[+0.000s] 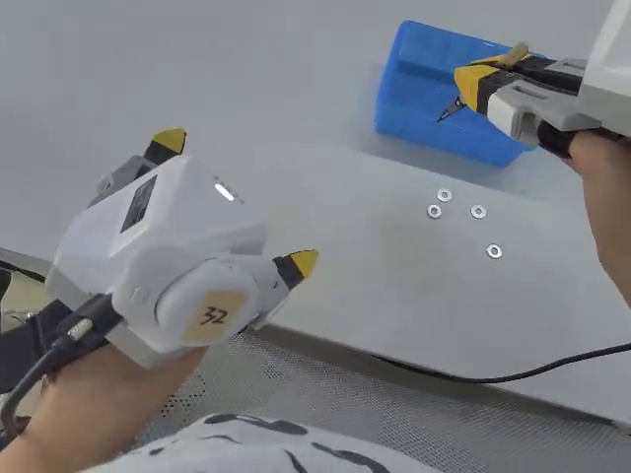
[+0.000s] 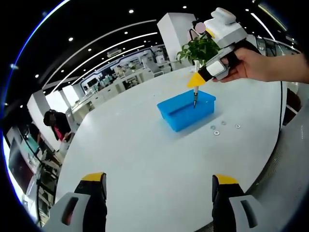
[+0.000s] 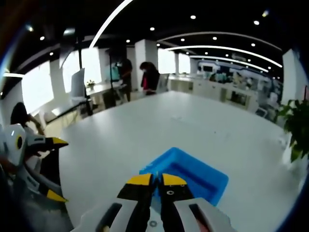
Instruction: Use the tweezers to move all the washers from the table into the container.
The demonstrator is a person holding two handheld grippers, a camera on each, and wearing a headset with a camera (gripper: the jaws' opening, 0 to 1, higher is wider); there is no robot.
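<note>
- Right hand-held gripper (image 1: pixel 480 84) pinches the tweezers (image 1: pixel 452 108) above the container (image 1: pixel 414 89); left hand-held gripper (image 1: pixel 235 202) gapes wide, empty.
- Washers (image 1: pixel 478 211) look light, flat, slippery: nip one across its rim.

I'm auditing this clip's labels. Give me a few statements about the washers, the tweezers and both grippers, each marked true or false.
1. Four small silver metal washers lie on the white table. True.
2. The left gripper is shut on the tweezers. False: its jaws stand open and hold nothing.
3. The right gripper holds the thin metal tweezers, whose tips point down over the blue rectangular plastic container. True.
4. Those four washers lie inside the container. False: they lie on the table beside it.
</note>
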